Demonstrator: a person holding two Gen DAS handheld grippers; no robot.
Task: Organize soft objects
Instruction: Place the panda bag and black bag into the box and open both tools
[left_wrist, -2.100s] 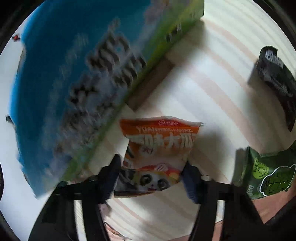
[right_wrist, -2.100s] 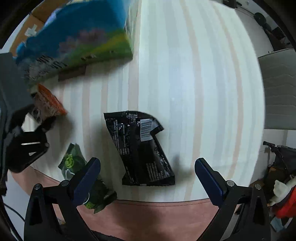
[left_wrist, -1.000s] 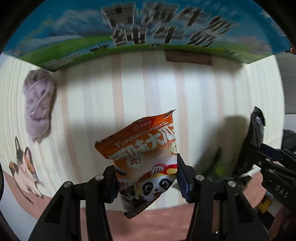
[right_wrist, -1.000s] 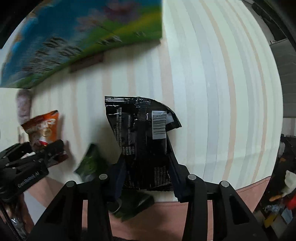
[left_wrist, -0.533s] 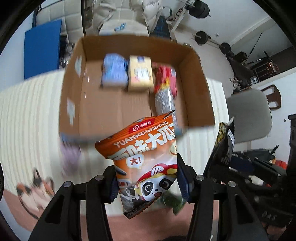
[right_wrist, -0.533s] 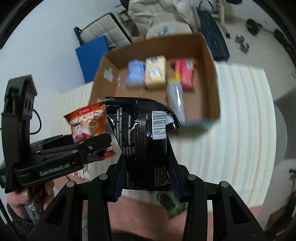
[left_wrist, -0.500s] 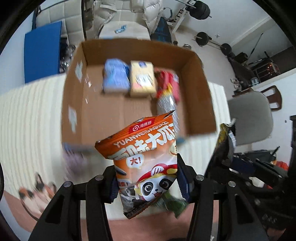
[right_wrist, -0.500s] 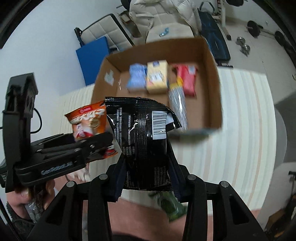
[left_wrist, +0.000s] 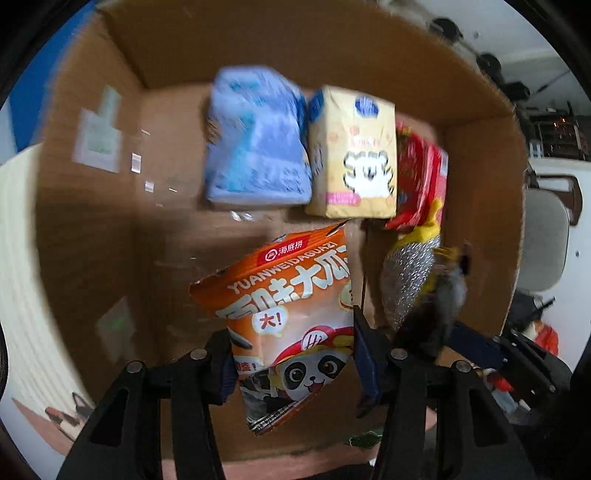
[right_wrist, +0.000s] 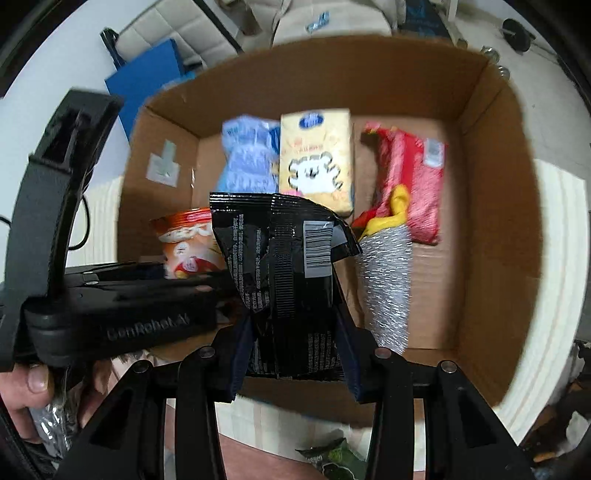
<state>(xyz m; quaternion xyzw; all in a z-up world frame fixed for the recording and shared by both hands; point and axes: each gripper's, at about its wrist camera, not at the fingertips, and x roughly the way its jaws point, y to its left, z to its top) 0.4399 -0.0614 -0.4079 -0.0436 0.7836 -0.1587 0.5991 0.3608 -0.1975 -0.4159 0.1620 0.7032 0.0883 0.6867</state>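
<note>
My left gripper (left_wrist: 295, 363) is shut on an orange panda snack bag (left_wrist: 291, 314) and holds it over the open cardboard box (left_wrist: 92, 229). My right gripper (right_wrist: 293, 362) is shut on a black snack bag (right_wrist: 284, 266), also above the box (right_wrist: 491, 221). The left gripper and its orange bag (right_wrist: 188, 245) show at the left of the right wrist view. Inside the box lie a blue pack (left_wrist: 255, 140), a yellow pack (left_wrist: 354, 158), a red pack (left_wrist: 421, 177) and a silver glittery bag (left_wrist: 406, 280).
A green snack bag (right_wrist: 332, 461) lies on the striped table (right_wrist: 554, 277) in front of the box. A grey chair (left_wrist: 543, 240) stands to the right. The left half of the box floor is bare cardboard.
Both grippers have moved forward with their bags from in front of the box to above its inside. The box now fills both views.
</note>
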